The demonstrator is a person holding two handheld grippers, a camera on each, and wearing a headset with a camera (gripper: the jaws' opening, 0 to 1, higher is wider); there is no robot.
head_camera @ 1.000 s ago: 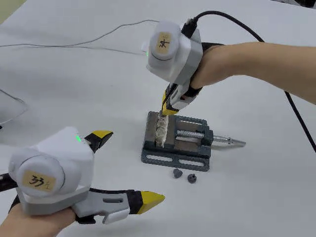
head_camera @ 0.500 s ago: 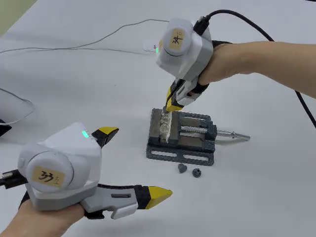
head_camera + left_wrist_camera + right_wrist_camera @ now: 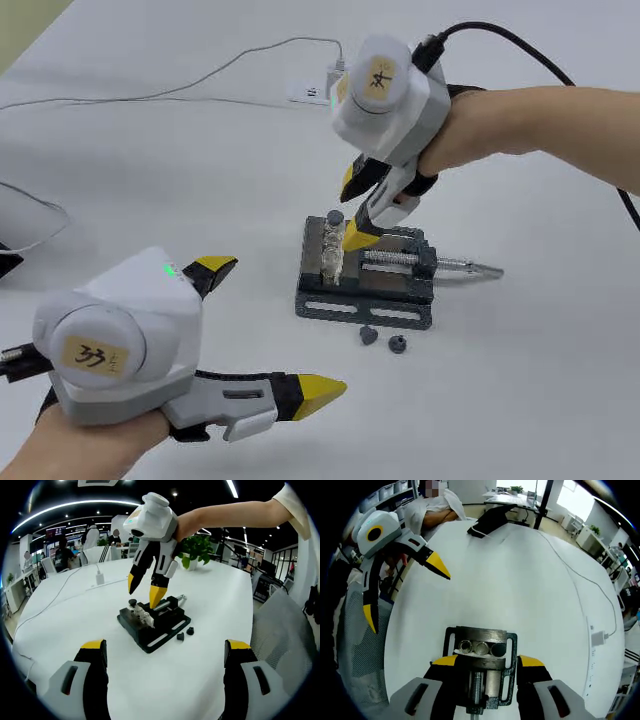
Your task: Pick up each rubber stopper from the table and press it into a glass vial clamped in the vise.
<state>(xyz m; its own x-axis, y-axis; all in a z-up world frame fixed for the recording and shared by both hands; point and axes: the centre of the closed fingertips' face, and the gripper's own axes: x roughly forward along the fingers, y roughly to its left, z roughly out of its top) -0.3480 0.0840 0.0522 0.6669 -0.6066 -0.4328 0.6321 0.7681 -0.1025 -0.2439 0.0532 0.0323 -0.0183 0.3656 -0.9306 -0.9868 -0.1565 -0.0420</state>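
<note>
A dark vise (image 3: 372, 290) clamps a row of glass vials (image 3: 332, 258). The far vial carries a dark rubber stopper (image 3: 335, 216); from above it shows as the dark vial (image 3: 496, 650) beside two clear ones (image 3: 472, 646). Two loose stoppers (image 3: 369, 336) (image 3: 397, 345) lie on the table in front of the vise, also in the left gripper view (image 3: 180, 636). My right gripper (image 3: 353, 210) hangs open just above the vise (image 3: 481, 630), holding nothing. My left gripper (image 3: 268, 328) is open and empty, well to the left of the vise (image 3: 152, 622).
A white charger (image 3: 320, 95) with its cable lies on the table far behind the vise. Another cable (image 3: 40, 210) loops at the left edge. A black object (image 3: 490, 517) rests at the table's far side, near a seated person.
My right gripper was shut and pressing down at the far vial; now it has lifted slightly and opened, leaving the stopper sitting in that vial. The left gripper has barely moved.
</note>
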